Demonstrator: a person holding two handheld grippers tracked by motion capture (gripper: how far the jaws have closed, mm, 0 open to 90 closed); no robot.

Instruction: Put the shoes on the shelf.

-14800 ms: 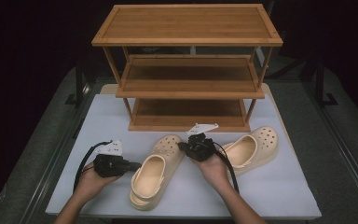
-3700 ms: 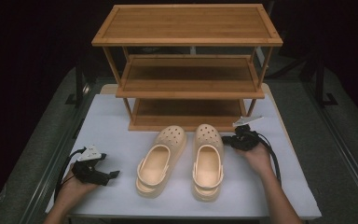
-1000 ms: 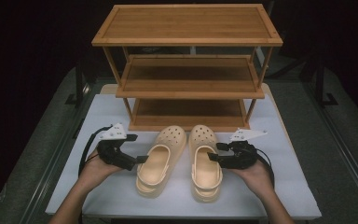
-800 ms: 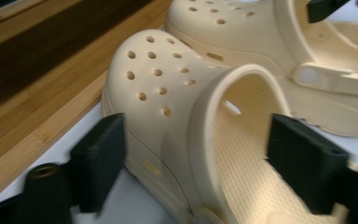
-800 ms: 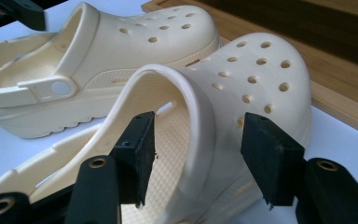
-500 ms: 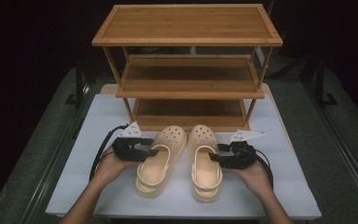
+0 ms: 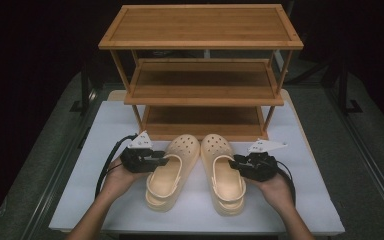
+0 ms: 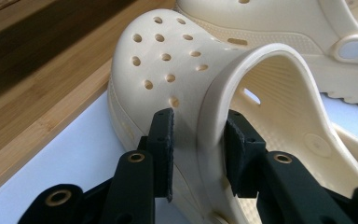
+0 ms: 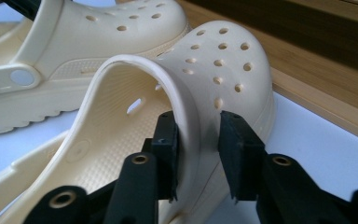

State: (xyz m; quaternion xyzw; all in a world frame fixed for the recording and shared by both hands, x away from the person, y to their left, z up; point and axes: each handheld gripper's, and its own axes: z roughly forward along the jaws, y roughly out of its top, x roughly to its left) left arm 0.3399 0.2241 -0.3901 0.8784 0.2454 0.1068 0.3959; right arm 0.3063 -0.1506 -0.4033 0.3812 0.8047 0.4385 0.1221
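Scene: a pair of cream clogs lay side by side on the white table [image 7: 105, 200], toes toward the bottom shelf of the wooden shoe rack [image 7: 202, 75].
Left clog [image 7: 172, 172]: on the table, just in front of the rack, near its mate but not clearly touching it.
Right clog [image 7: 222, 170]: same, on the table, toe near the lowest shelf.
Left gripper [image 8: 198, 149]: jaws had just been closing; they straddled the outer side wall of the left clog at the collar rim, one pad outside, one inside, both apparently pressing. Clenched on the clog.
Right gripper [image 9: 198, 149]: jaws had just been closing; same grasp, mirrored, on the outer side wall of the right clog. Clenched on the clog.
Step in hand (judged): both clogs pinched, ready for a lift, likely toward a shelf.
Risk 1: each grip sat on one side only, so a lifted clog could swing toe-down or heel-down and twist out.
Risk 2: the foam wall is soft and smooth; it could buckle or slide between the pads.
Risk 3: a hanging toe or heel strap could catch a shelf edge on entry.
Risk 4: the clogs being close, uneven lifting could knock one against the other.
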